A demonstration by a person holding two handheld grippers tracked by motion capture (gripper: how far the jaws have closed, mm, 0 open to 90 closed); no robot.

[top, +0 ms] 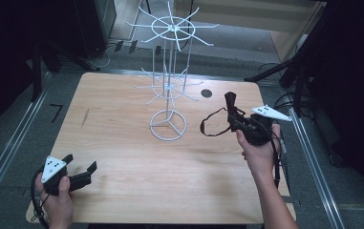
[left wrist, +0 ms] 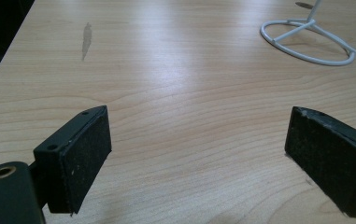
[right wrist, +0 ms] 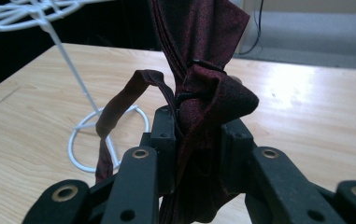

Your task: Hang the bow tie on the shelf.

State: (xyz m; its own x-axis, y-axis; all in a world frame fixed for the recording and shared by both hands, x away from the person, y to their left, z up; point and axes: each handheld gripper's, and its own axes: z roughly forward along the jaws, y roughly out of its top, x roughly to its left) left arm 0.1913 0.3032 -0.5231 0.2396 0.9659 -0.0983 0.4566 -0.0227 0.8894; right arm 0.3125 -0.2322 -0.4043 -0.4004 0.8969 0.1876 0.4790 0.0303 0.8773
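Wooden table (top: 136,157) carries a white wire rack (top: 169,76) at upper centre. Your right gripper (top: 234,117), right of centre, clamps a dark red bow tie (right wrist: 203,88); your left gripper (top: 80,168), lower left, gapes wide, empty.

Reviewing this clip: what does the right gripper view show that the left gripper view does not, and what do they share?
Right gripper view: the right gripper shut on a dark red bow tie, its strap looping down, plus the white wire rack's pole and upper spokes. Left gripper view: the left gripper open over bare wood, and a dark streak on the tabletop. Both: the wooden table and the rack's ring base.
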